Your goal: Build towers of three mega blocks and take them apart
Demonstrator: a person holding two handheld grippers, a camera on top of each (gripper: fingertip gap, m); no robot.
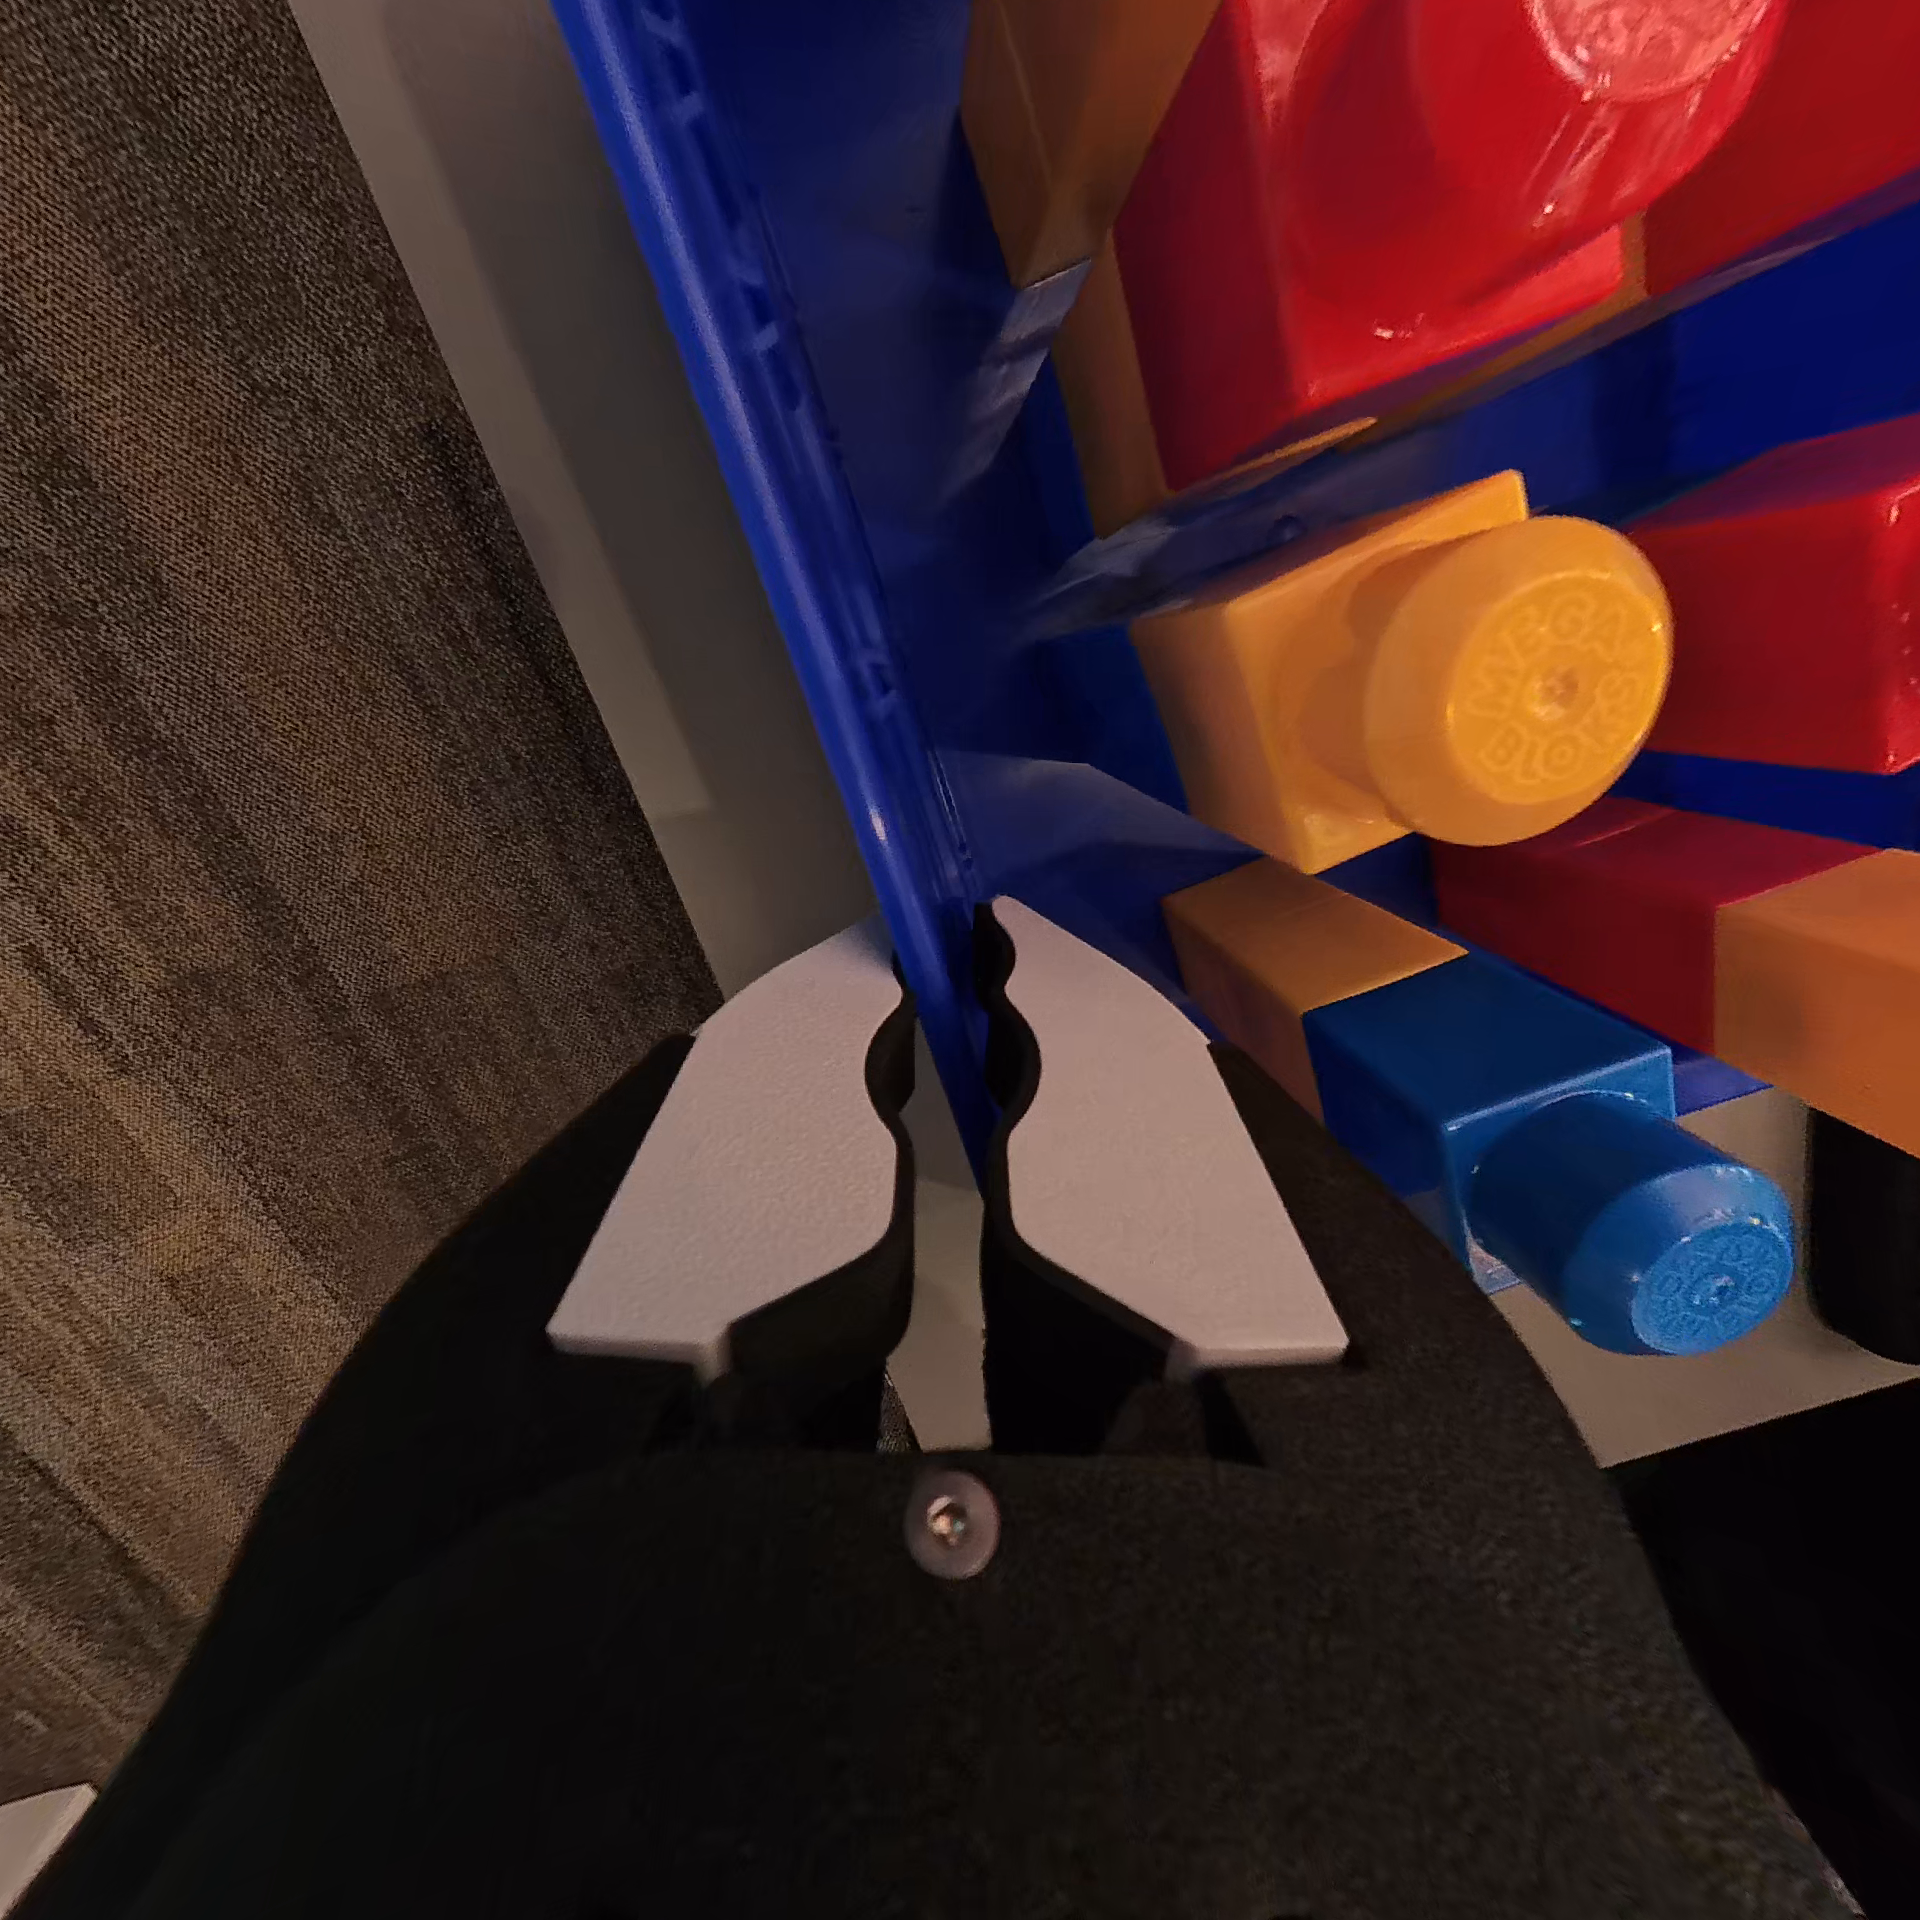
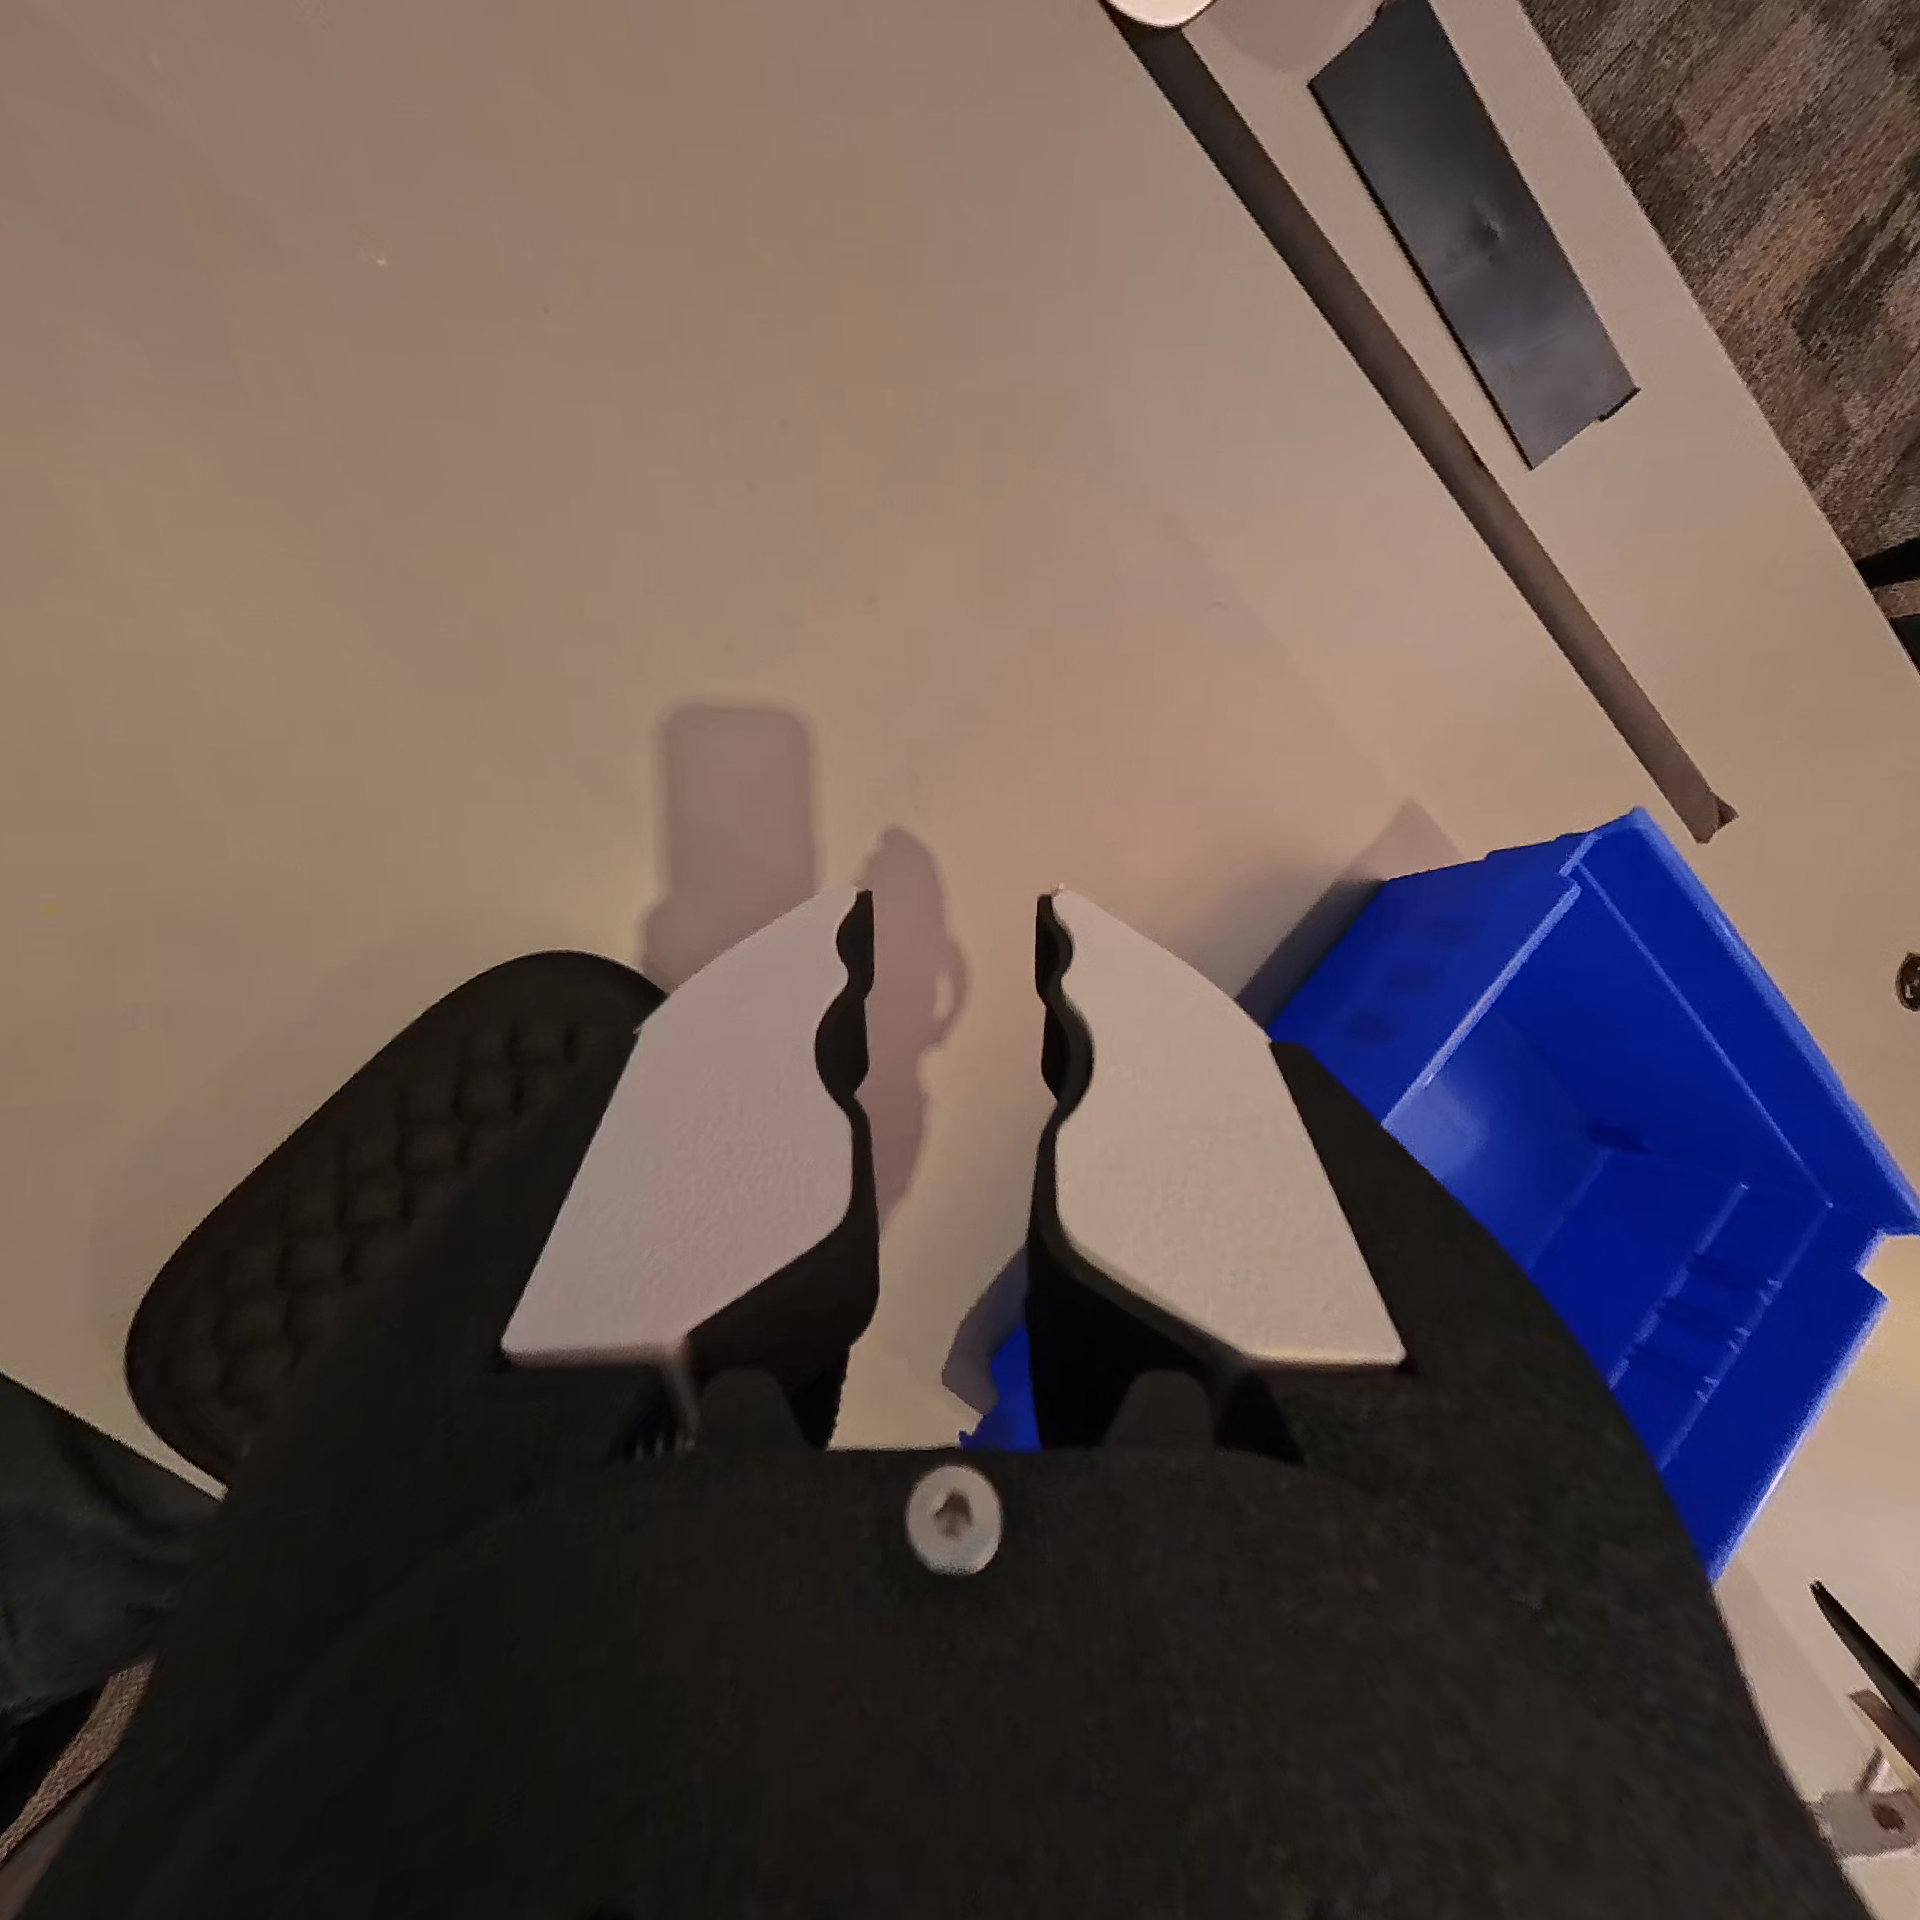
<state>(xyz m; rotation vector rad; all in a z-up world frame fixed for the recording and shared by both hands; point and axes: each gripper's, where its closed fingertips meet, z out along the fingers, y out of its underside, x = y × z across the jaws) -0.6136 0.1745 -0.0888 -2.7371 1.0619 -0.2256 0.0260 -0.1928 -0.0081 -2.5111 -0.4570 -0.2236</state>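
Pale beige table (image 2: 623, 468), smooth top. Blue plastic bin (image 2: 1621, 1143) rests directly on it, landmark. Beyond the bin, a dark seam strip (image 2: 1455, 436) crosses the top; past that a dark rectangular inset (image 2: 1475, 218). Grey carpet floor (image 1: 208, 727) beside the table edge.
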